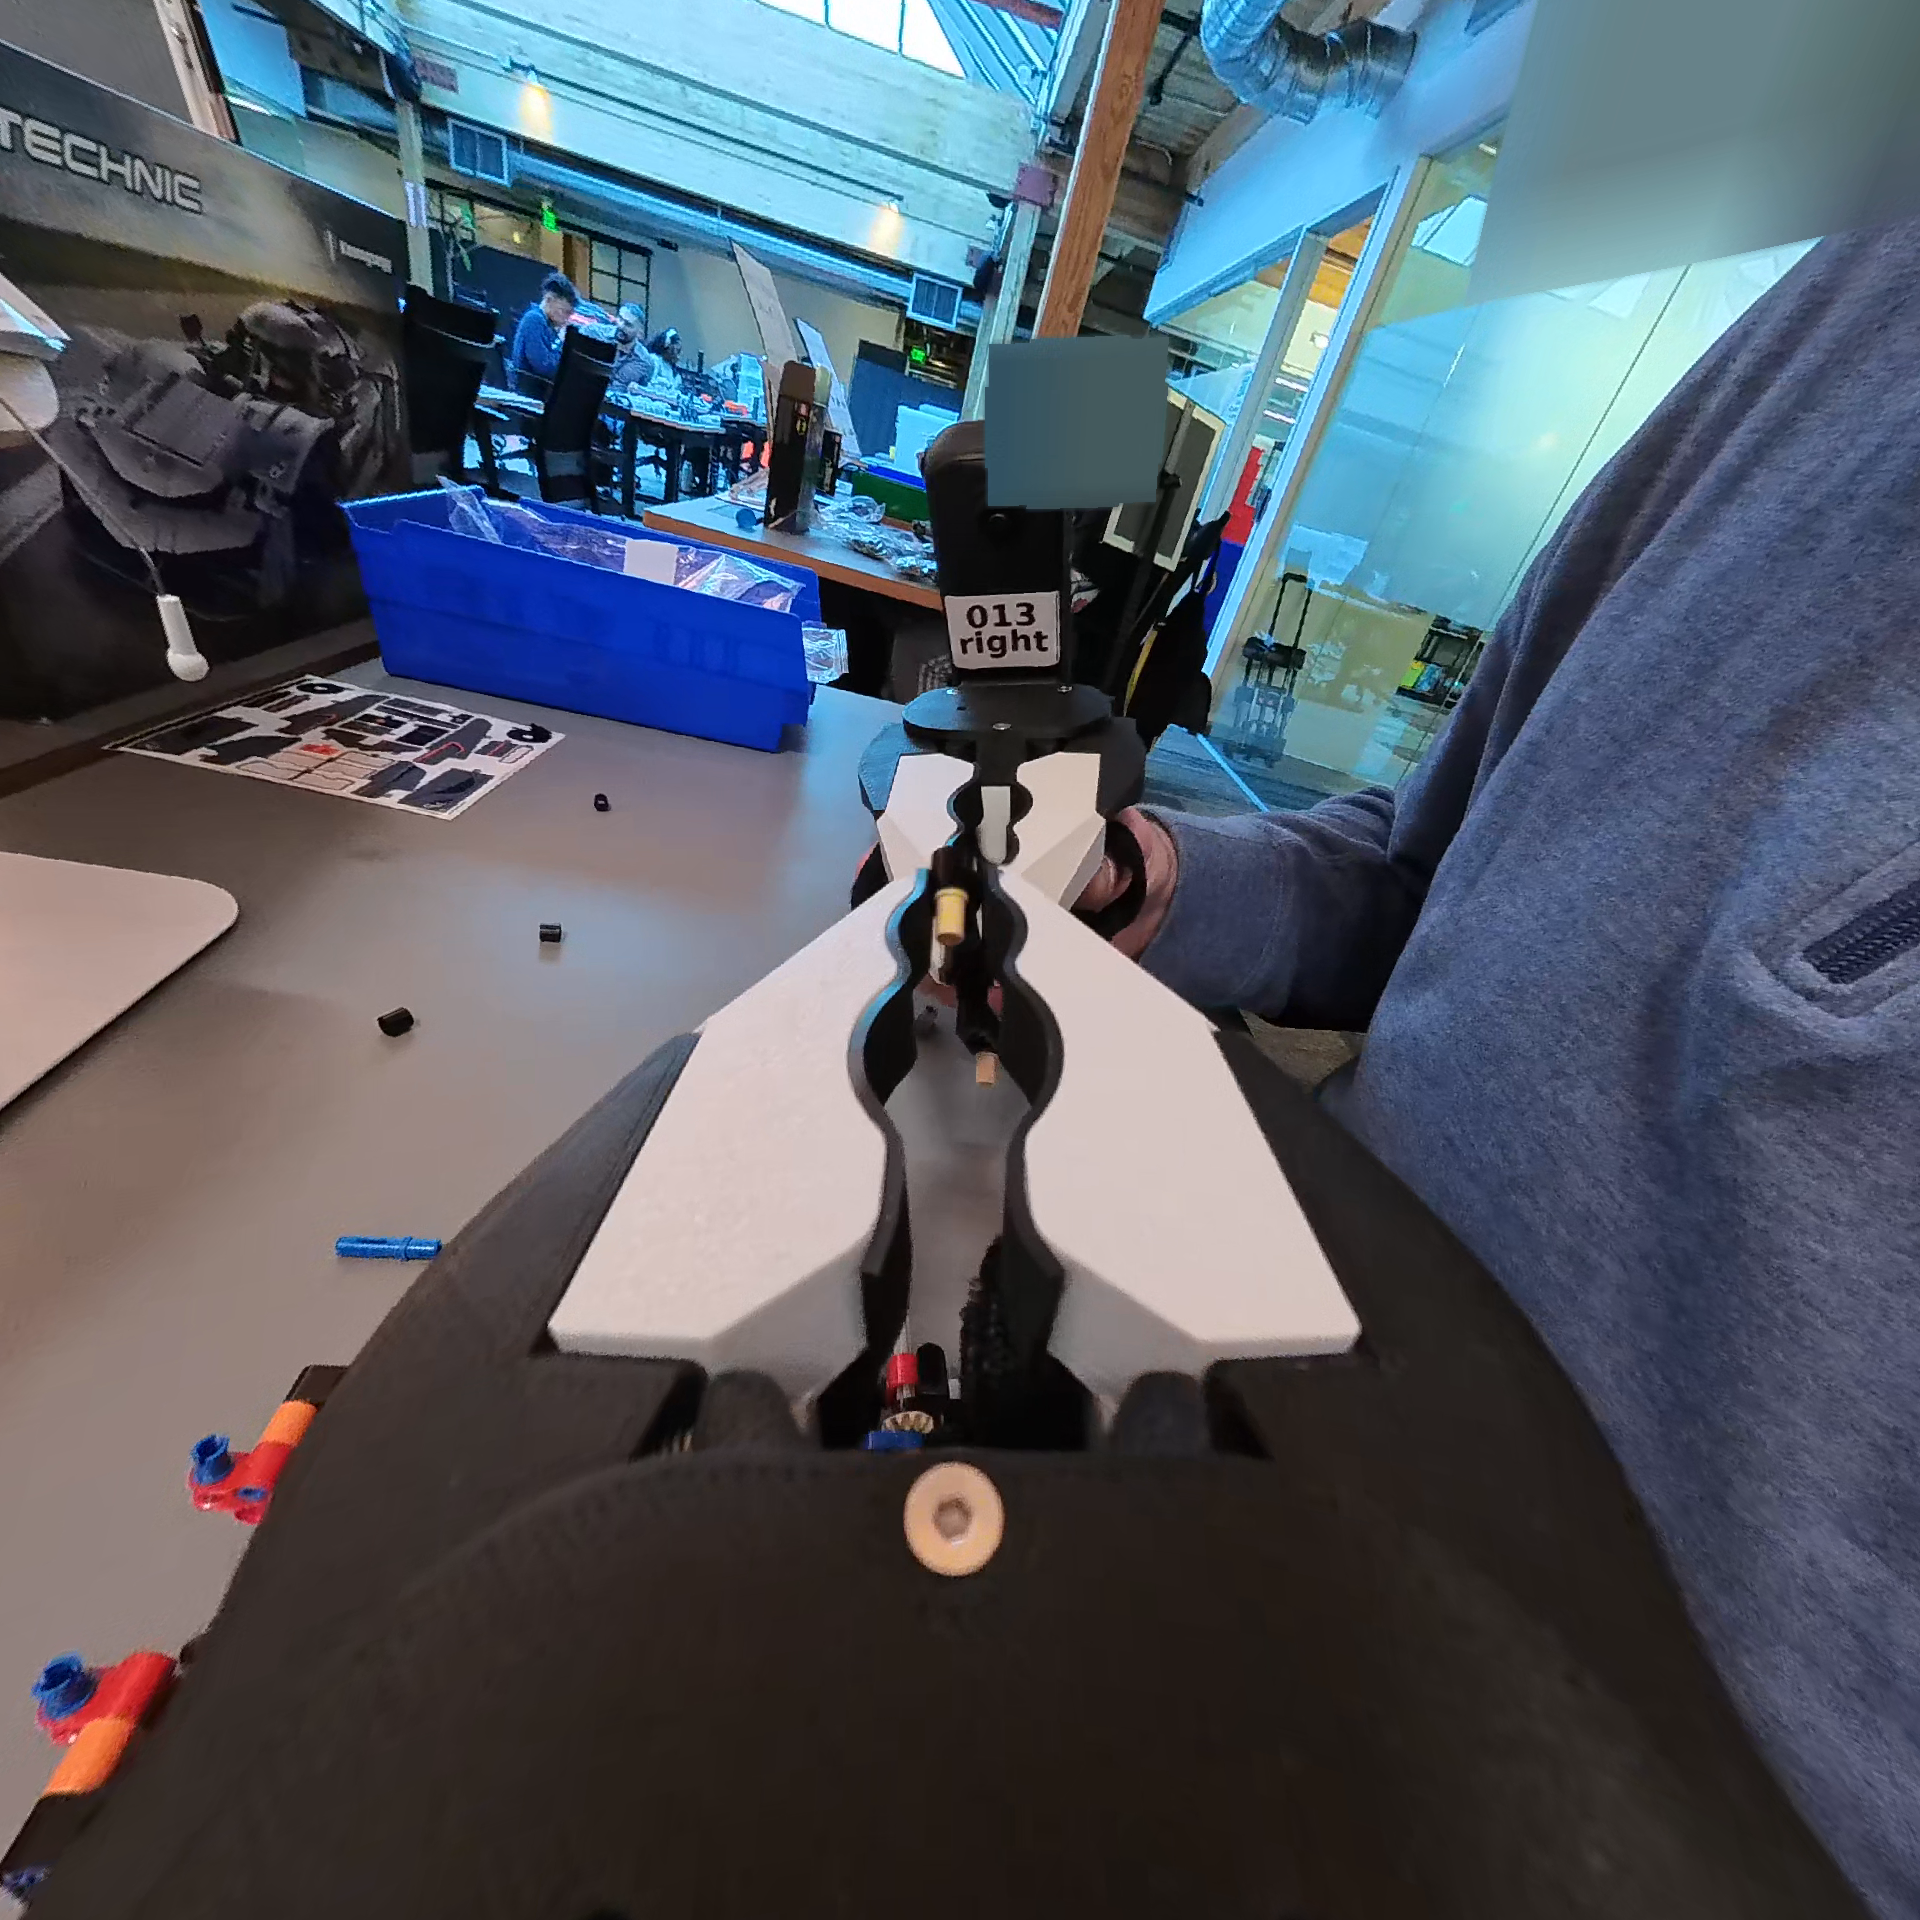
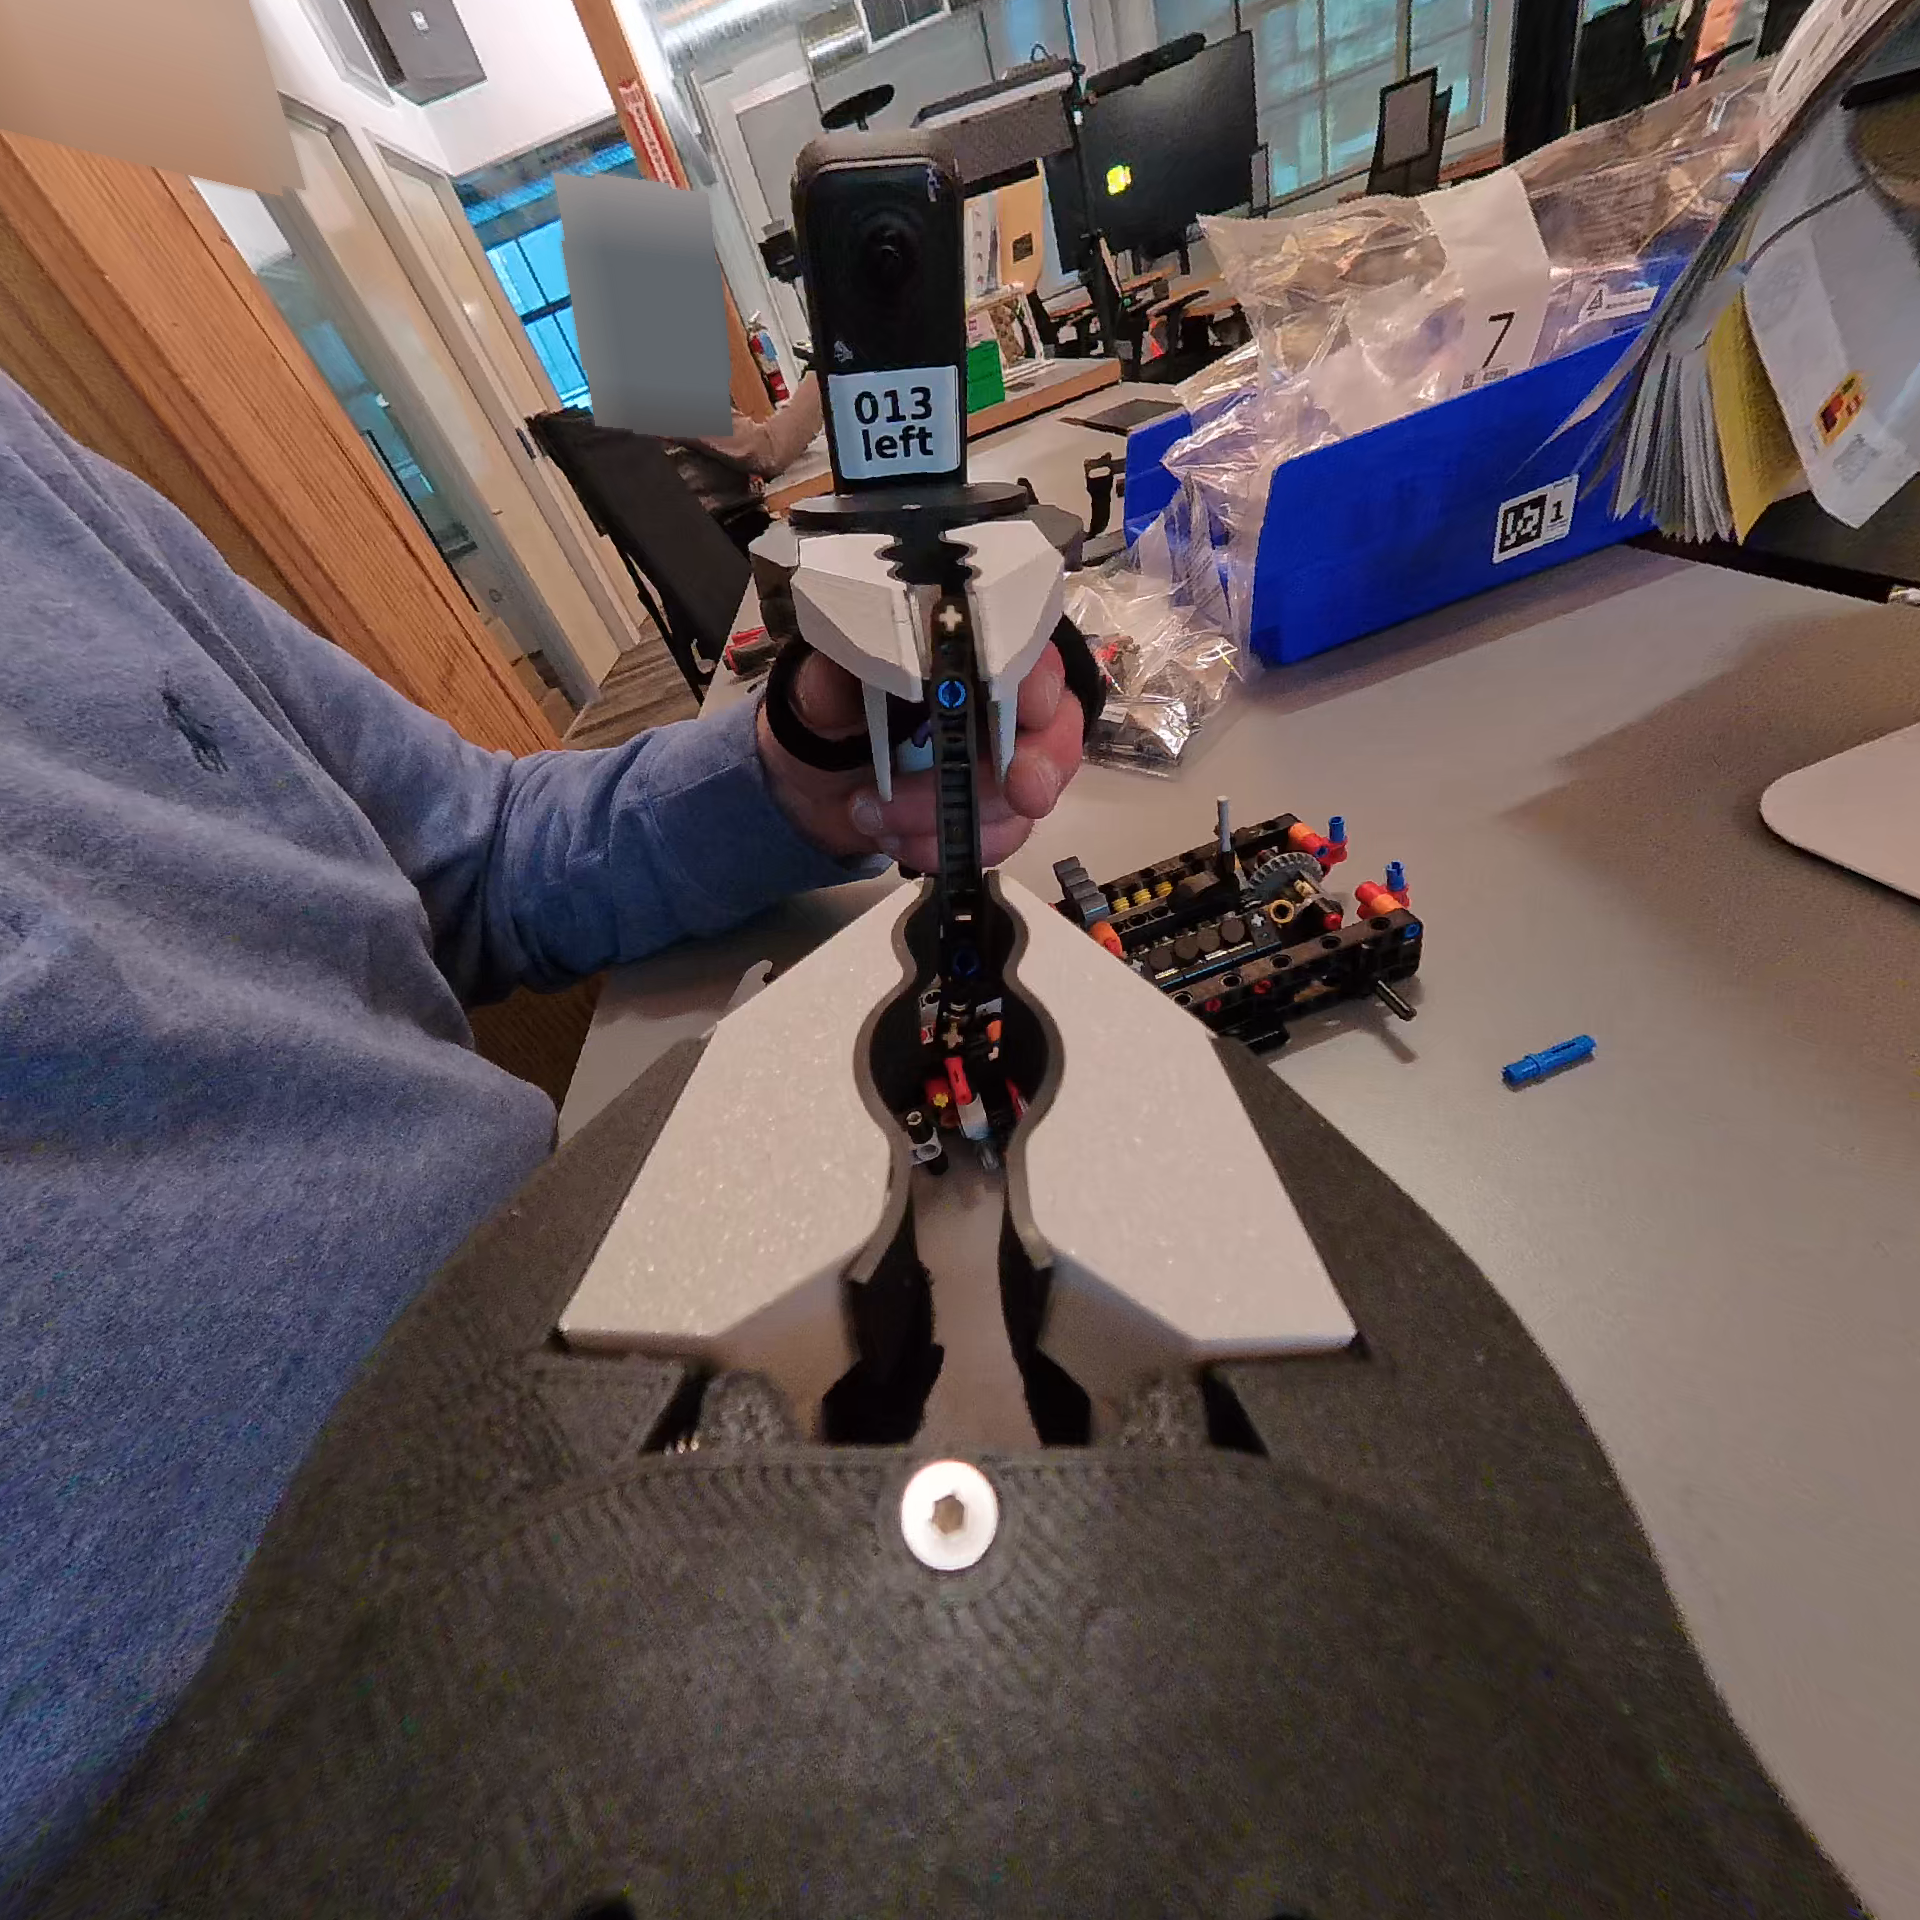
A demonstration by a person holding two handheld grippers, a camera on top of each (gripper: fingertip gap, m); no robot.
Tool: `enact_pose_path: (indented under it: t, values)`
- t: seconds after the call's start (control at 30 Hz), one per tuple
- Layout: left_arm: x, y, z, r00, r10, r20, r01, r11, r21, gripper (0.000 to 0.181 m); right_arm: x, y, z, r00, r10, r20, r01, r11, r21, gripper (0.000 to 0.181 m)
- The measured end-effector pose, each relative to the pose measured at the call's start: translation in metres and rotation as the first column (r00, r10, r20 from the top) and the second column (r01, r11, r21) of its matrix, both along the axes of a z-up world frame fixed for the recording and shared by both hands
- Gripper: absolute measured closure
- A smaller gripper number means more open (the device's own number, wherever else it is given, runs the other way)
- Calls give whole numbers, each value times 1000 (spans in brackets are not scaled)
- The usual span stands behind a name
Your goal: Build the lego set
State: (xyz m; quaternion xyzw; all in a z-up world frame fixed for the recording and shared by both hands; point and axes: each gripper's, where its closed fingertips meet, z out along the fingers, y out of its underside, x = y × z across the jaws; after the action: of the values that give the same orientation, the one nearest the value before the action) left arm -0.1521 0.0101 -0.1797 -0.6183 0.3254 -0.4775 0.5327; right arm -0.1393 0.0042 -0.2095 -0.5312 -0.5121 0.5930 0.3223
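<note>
Holding both claws nose to nose over the near edge of the grey worktop (image 2: 1558,727), we've got a long black lego beam (image 2: 951,790) strung between them. Our left claw (image 2: 943,774) is clamped on the far end of that beam, white fingers either side of it, a blue pin showing in one of its holes. Our right claw (image 2: 961,914) is squeezed nearly together on the near end, where a small cluster of red, orange and black bits hangs; from the left wrist view the right claw (image 1: 977,862) also seems to pinch a tan pin (image 1: 949,914), though it's too cramped in there to be sure what touches what. The bigger black lego chassis (image 2: 1242,925) with gears and red and orange connectors sits on the worktop just to the right of the claws, a loose blue pin (image 2: 1548,1060) near it. Behind that, a blue bin (image 2: 1434,509) stuffed with clear parts bags. A sticker sheet (image 1: 343,743) and a few little black pins lie farther out.
</note>
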Motion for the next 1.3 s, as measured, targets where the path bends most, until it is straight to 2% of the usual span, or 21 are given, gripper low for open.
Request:
enact_pose_path:
  t: [0.3, 0.6, 0.8, 0.97, 1.3]
  values:
    - [1, 1, 1, 1000, 10, 2, -10, 1000, 13, 177, 0, 0, 0, 1000, 2, -3, -2, 1000, -18, 176]
    - [-6, 5, 6, 998, 42, 39, -43, 999, 17, 177, -2, 3, -4, 1000, -14, 12, 15, 999, -29, 165]
    - [-9, 7, 8, 996, 56, 63, -57, 998, 11, 176, -3, 6, -8, 999, -32, 33, 33, 999, -27, 166]
    - [-9, 8, 6, 996, 59, 65, -59, 998, 6, 176, -3, 6, -11, 998, -31, 46, 32, 999, -28, 175]
    - [-8, 10, 6, 995, 51, 89, -50, 999, -13, 176, -1, 9, -11, 998, -48, 45, 49, 998, -24, 177]
